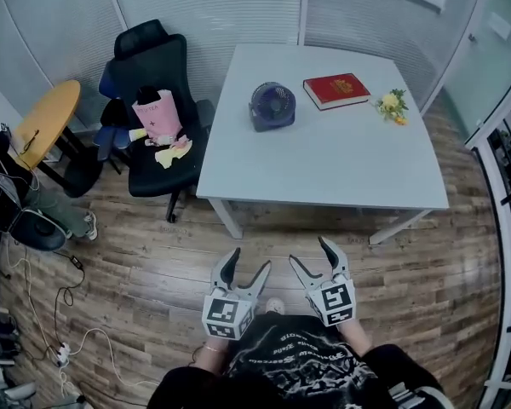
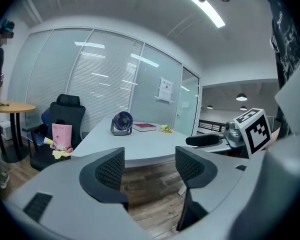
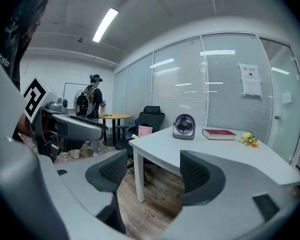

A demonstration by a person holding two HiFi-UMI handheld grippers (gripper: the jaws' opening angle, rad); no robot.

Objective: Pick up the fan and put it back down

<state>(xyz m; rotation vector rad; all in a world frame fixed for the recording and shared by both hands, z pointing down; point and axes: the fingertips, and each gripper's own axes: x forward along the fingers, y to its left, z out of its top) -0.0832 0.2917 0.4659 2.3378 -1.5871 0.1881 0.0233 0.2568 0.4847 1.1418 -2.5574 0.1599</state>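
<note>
A small purple desk fan [image 1: 272, 106] stands upright at the far left part of the white table [image 1: 324, 169]. It also shows as the fan [image 2: 122, 122] in the left gripper view and the fan [image 3: 184, 126] in the right gripper view. Both grippers hover over the wood floor, well short of the table's near edge. My left gripper [image 1: 249, 262] is open with nothing between its jaws, seen from behind as the left gripper [image 2: 150, 169]. My right gripper [image 1: 311, 252] is open and empty too, as the right gripper [image 3: 155, 171] shows.
A red book [image 1: 335, 89] and a small yellow flower bunch [image 1: 393, 105] lie right of the fan. A black office chair [image 1: 157, 100] holding a pink bag stands left of the table, a round wooden table [image 1: 47, 122] beyond it. Cables [image 1: 64, 313] trail on the floor. A person [image 3: 92, 104] stands far off.
</note>
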